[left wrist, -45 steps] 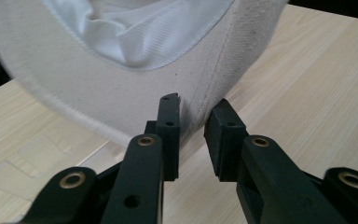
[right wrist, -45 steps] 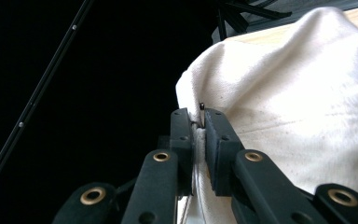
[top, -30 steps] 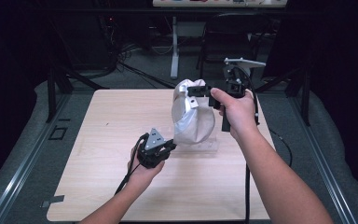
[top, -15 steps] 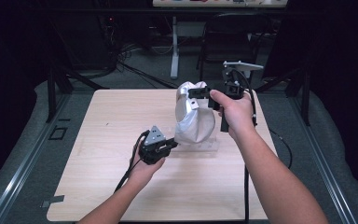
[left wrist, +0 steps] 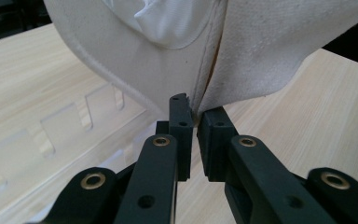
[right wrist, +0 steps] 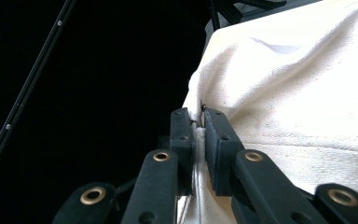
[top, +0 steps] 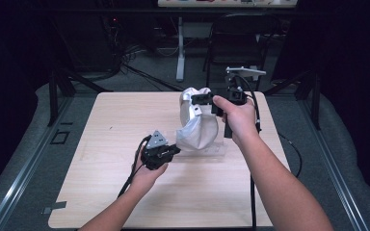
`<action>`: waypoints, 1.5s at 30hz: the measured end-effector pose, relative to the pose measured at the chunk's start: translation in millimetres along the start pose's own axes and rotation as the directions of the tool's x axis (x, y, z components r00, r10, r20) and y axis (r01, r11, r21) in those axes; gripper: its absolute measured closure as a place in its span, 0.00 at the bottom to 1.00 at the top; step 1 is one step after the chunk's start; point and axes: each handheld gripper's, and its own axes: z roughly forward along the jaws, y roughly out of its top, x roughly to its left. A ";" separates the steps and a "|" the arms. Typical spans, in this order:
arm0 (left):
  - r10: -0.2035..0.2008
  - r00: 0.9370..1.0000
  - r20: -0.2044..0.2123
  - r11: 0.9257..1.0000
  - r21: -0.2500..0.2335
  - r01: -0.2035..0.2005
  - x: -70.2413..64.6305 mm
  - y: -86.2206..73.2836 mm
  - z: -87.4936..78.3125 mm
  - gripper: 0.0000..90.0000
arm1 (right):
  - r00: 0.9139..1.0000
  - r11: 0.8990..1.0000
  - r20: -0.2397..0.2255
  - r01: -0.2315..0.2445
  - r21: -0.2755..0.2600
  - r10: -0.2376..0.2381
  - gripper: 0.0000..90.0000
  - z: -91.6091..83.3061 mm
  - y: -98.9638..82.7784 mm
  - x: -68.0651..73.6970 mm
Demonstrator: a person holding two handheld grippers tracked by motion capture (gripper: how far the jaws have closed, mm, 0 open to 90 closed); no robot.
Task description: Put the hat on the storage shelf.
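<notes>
- Centrally, a white cloth bag [top: 197, 126] stands bunched above the middle of the table [top: 106, 144], its upper part lifted off the wood and its lower part sagging down onto a clear plastic sheet [top: 212, 152].
- From the left gripper view, the bag [left wrist: 168, 51] hangs as heavy off-white canvas with a stitched seam that runs down into the gap between the jaws, and a lighter inner fold shows near the top.
- The left gripper [top: 172, 150] sits low, just beside the bag's lower left edge, with a grey three-cornered plate on top; its jaws are clenched on the bag's bottom seam, as the left gripper view [left wrist: 193, 122] shows, with cloth pinched between the two black pads.
- The right gripper [top: 203, 97] is held higher, at the bag's top; its jaws are clamped on a hem of the cloth, seen close in the right gripper view [right wrist: 196, 122], where the fabric [right wrist: 298, 93] bulges to the right of the jaws.
- The left hand [top: 147, 173] wraps the left gripper from below, and the right hand [top: 238, 118] grips the other one's handle, both forearms coming in from the near edge of the table.
- The clear plastic sheet [left wrist: 51, 135] lies flat on the pale wooden table, with notched slots cut along it.
- Beyond the far edge, a dark chair [top: 243, 43] stands on the floor among trailing cables [top: 139, 62], against a dark room.
</notes>
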 end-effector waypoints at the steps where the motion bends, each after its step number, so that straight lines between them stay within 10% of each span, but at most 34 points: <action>1: -0.003 1.000 -0.012 1.000 0.018 0.004 -1.6 -1.0 0.3 0.95 | 1.000 1.000 0.001 0.002 0.005 -0.002 0.92 0.9 -0.3 0.0; 11: -0.053 0.997 -0.059 0.996 0.063 0.057 -8.0 -5.8 5.3 0.95 | 1.000 1.000 0.026 0.002 0.027 -0.003 0.92 6.4 -3.7 -5.2; 24: 0.047 0.994 -0.098 0.999 0.002 -0.047 -21.5 -2.6 -7.7 0.69 | 1.000 1.000 0.026 0.004 0.018 -0.005 0.92 5.8 -3.8 -7.2; 45: -0.014 0.994 -0.109 1.000 0.022 0.016 -13.9 -2.5 1.2 0.95 | 1.000 1.000 0.027 -0.016 0.019 0.016 0.91 14.4 -8.7 -20.6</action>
